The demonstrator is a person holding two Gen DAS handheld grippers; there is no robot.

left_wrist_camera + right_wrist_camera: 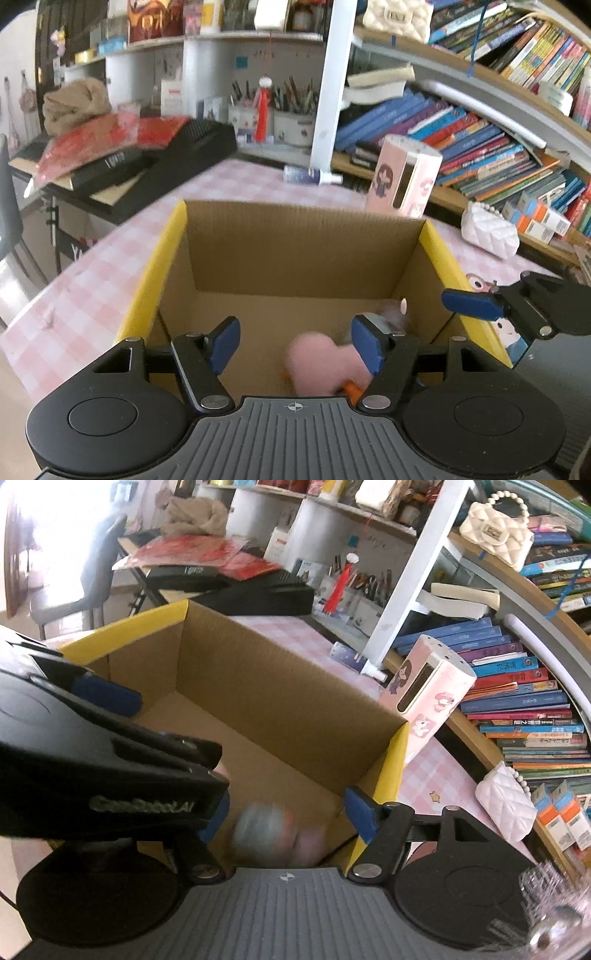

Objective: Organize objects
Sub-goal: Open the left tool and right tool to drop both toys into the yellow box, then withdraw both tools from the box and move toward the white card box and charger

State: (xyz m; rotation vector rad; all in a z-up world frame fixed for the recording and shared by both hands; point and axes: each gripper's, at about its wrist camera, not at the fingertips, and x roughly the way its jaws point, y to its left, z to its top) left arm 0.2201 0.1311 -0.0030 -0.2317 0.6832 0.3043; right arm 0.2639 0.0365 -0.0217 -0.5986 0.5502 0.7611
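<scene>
An open cardboard box (295,251) with yellow flap edges stands on the pink checked table. My left gripper (295,341) hangs over its near side, jaws open. Below them a pink plush toy (317,363) with an orange part shows blurred against the box floor, and neither pad presses on it. My right gripper (288,812) is also open, over the box's (258,686) right corner. Under it is a blurred grey and pink object (266,830), free of the pads. One finger of the right gripper (472,304) reaches in from the right. The left gripper's body fills the left of the right wrist view.
A pink cartoon canister (404,177) stands behind the box, with a small bottle (310,175) lying beside it. A white quilted purse (489,234) sits at the right by the bookshelves (480,147). A black case (147,162) with red items lies on a stand at the left.
</scene>
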